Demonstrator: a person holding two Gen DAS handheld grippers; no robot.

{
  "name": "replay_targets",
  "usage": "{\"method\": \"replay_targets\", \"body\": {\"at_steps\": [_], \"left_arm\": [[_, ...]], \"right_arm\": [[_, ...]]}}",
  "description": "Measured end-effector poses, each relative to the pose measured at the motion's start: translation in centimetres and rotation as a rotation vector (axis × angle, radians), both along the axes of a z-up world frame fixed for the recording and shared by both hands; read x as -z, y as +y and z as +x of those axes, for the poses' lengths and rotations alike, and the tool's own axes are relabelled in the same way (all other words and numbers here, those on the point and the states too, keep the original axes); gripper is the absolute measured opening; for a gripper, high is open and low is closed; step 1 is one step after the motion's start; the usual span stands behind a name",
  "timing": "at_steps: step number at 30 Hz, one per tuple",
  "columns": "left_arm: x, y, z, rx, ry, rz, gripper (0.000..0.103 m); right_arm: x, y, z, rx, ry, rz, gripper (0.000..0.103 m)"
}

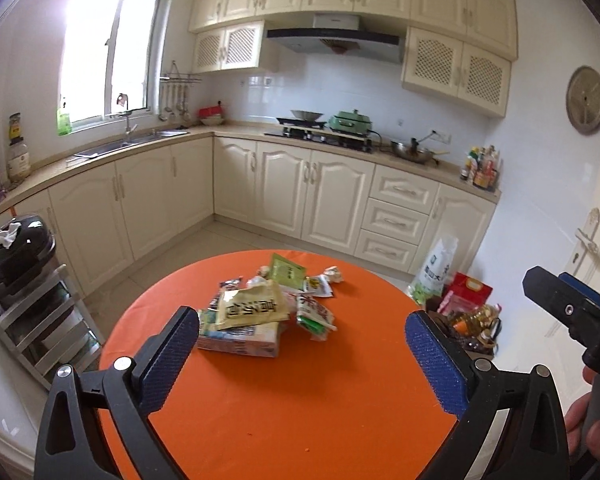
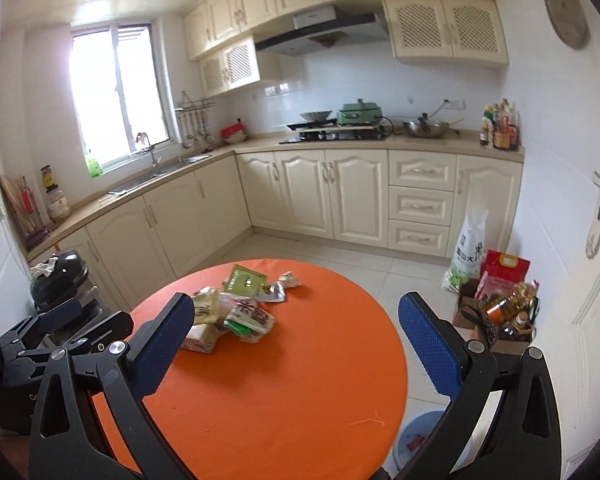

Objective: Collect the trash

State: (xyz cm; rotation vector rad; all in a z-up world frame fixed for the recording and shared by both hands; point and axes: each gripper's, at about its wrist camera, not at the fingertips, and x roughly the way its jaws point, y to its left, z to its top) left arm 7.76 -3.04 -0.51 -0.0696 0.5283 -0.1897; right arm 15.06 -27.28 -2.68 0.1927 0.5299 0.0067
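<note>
A pile of trash [image 1: 268,312] lies on the far half of the round orange table [image 1: 300,408]: a beige wrapper with dark characters [image 1: 250,309] on top of a flat carton [image 1: 240,340], a green packet [image 1: 286,272] at the far edge, a red and green wrapper [image 1: 314,316] to the right, and some small crumpled pieces behind. The whole pile is beyond the fingertips of both grippers, and nothing of it touches a pad.

The left gripper [image 1: 302,330] hangs above the near part of the table with its blue pads spread wide, and between them there is only the orange surface; it holds nothing. The right gripper [image 2: 294,316] also stands wide open and empty, more to the right side of the table, with the pile just past its left finger [image 2: 162,340]. A hand [image 1: 592,428] holds its grip.

On the floor at the near right, beside the table, stands a blue bin [image 2: 420,436]. At the far left a dark bin with white paper on it [image 1: 18,256] stands by the cabinets. Bags and an oil bottle [image 2: 504,304] stand by the right wall.
</note>
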Motion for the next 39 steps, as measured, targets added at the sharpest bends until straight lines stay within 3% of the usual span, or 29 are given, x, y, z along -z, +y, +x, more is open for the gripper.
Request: {"method": "replay_targets", "body": {"at_steps": [7, 12, 19, 28, 33, 39], "left_arm": [[-1.5, 5.8, -5.2, -0.125, -0.070, -0.013, 0.102], [-1.4, 5.3, -7.8, -0.179, -0.066, 0.012, 0.102], [-3.4, 1.4, -7.3, -0.199, -0.075, 0.051, 0.102], [-2.0, 0.9, -2.0, -0.177, -0.033, 0.043, 0.102], [0.1, 0.1, 2.8, -0.157, 0.054, 0.049, 0.102], [2.6, -1.1, 9.3, -0.133, 0.153, 0.067, 0.102]], "right_arm": [[-2.3, 6.1, -0.2, -0.114, -0.071, -0.027, 0.103], [-2.5, 7.8, -0.2, -0.138, -0.075, -0.029, 0.103], [-2.2, 8.7, 0.0, -0.154, -0.070, -0.037, 0.103], [-0.3, 8.0, 2.3, -0.156, -0.025, -0.053, 0.103], [3.5, 7.2, 5.5, -0.148, 0.079, -0.060, 0.103], [10.5, 5.8, 10.6, -0.141, 0.256, -0.034, 0.103]]}}
